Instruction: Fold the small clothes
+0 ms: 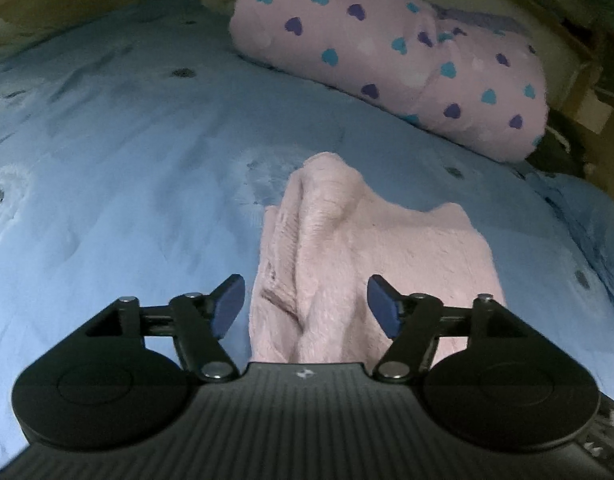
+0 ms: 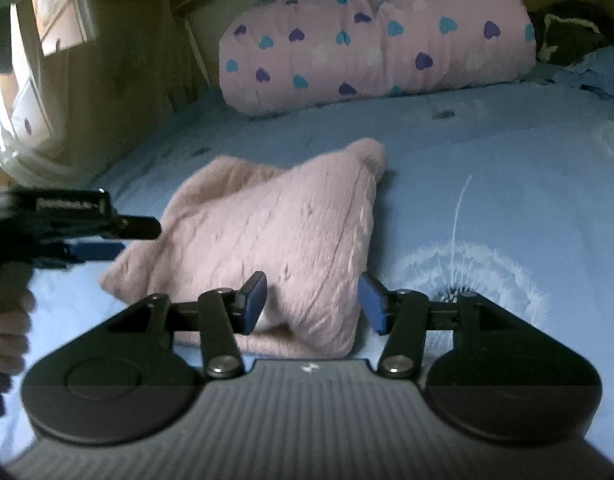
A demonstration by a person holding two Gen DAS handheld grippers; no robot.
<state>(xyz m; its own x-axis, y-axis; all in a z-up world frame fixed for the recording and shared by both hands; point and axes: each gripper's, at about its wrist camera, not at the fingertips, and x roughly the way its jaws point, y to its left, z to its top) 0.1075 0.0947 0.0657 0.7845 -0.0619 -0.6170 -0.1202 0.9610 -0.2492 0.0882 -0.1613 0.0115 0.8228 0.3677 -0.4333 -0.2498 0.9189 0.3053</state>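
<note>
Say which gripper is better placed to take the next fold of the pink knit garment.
Probably the right gripper: its open fingers frame the near corner of the pink knit garment. The left gripper, also open, faces a bunched ridge, harder to pinch cleanly.

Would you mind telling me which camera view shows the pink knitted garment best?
The right wrist view: the pink knitted garment lies almost whole on the blue bedspread. The left wrist view shows it bunched, with the near edge hidden behind the gripper body.
</note>
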